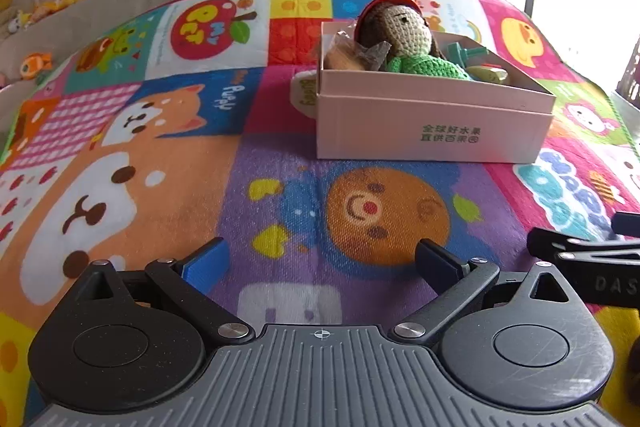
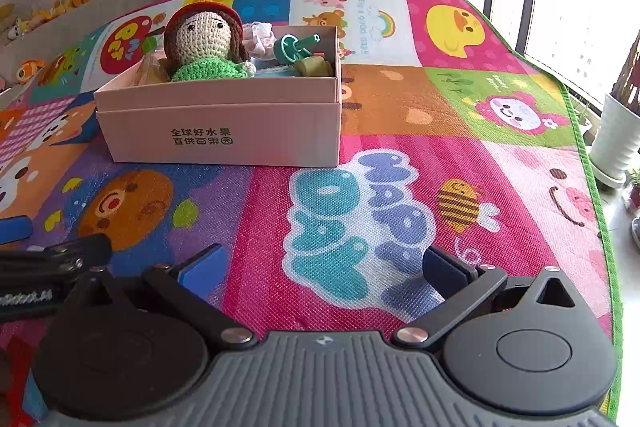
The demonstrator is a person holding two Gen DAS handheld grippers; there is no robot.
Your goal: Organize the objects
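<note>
Tidying looked all but finished from where I stood. One pale pink cardboard box (image 2: 224, 131) sat on the bright cartoon-printed play mat (image 2: 400, 107), and everything loose that I could see was already inside it. No stray toy lay on the open mat in either view.

Counting what showed above the rim: one crocheted doll with brown yarn hair, a red hat and a green top (image 2: 202, 43), propped against the far left of the box; one teal plastic toy with a round wheel-like part (image 2: 296, 47); one pale pink frilly bundle (image 2: 258, 37) behind it; one crinkled clear wrapper holding something tan (image 1: 344, 53) at the doll's side; and a yellowish-green block or two (image 2: 314, 67), though I could not separate them with certainty. The box floor was hidden, so more may have lain beneath.

Both tools hung back from the box, near each other and low over the mat. The left gripper (image 1: 320, 263) had its jaws spread wide with nothing between them; the right gripper (image 2: 324, 267) likewise stood fully parted and empty. I judged little remained beyond a final check.
</note>
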